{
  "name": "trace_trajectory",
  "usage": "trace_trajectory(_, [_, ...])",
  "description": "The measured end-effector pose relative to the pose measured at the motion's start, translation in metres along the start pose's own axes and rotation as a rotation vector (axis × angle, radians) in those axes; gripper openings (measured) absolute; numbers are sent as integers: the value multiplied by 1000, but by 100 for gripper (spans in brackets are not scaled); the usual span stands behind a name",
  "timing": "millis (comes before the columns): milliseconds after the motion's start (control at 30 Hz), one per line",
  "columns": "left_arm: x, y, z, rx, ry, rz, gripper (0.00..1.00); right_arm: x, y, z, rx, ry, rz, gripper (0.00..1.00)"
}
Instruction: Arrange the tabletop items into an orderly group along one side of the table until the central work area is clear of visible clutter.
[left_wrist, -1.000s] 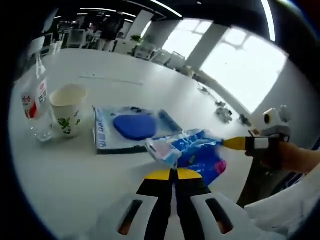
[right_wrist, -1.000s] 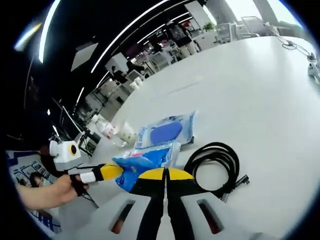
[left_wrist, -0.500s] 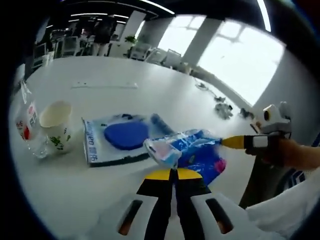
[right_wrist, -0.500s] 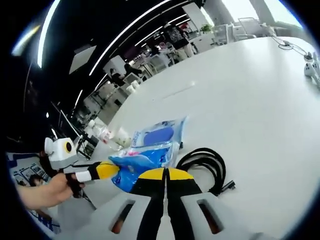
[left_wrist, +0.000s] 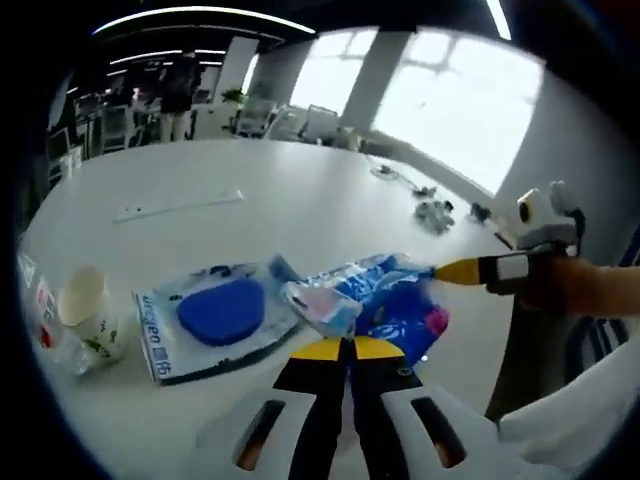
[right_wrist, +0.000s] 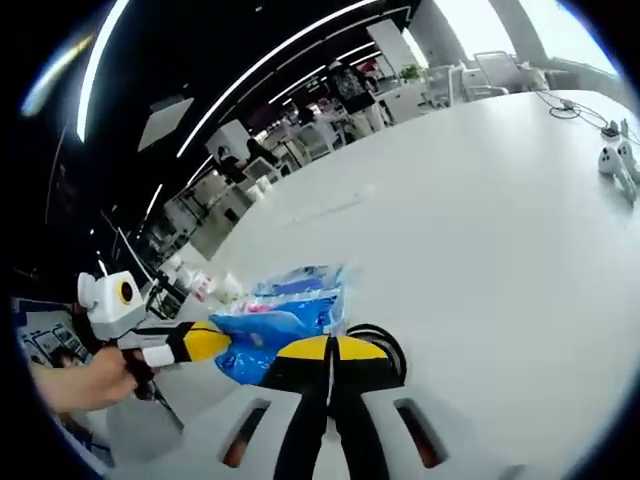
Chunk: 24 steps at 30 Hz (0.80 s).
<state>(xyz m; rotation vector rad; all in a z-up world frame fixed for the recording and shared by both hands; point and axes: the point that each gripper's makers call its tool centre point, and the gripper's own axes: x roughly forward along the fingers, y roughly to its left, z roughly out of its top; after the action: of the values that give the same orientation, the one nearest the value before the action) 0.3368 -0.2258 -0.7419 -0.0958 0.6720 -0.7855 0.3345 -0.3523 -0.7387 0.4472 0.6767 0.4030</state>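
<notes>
Blue snack packet: clamped at opposite ends by left gripper and right gripper, long axis spanning both; held above table, beside flat blue pack.

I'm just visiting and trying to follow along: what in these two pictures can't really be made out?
- Black cable, right gripper view: mostly hidden behind the right gripper and blue packet.
- Bottle, left gripper view: cut off by the picture's edge.
- Print on the flat package, left gripper view: too blurred to read.
- Small white things, right gripper view: too small to identify.
</notes>
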Motion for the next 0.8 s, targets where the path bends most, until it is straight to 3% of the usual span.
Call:
trace_trajectory(267, [13,-8,15,68,-3,-9,0,-4,-14,15,-5,-26,-17,0])
trace_trajectory(800, [48,-17,27,85,11,-27,0,-2,-50,35,15,-44,-38,0])
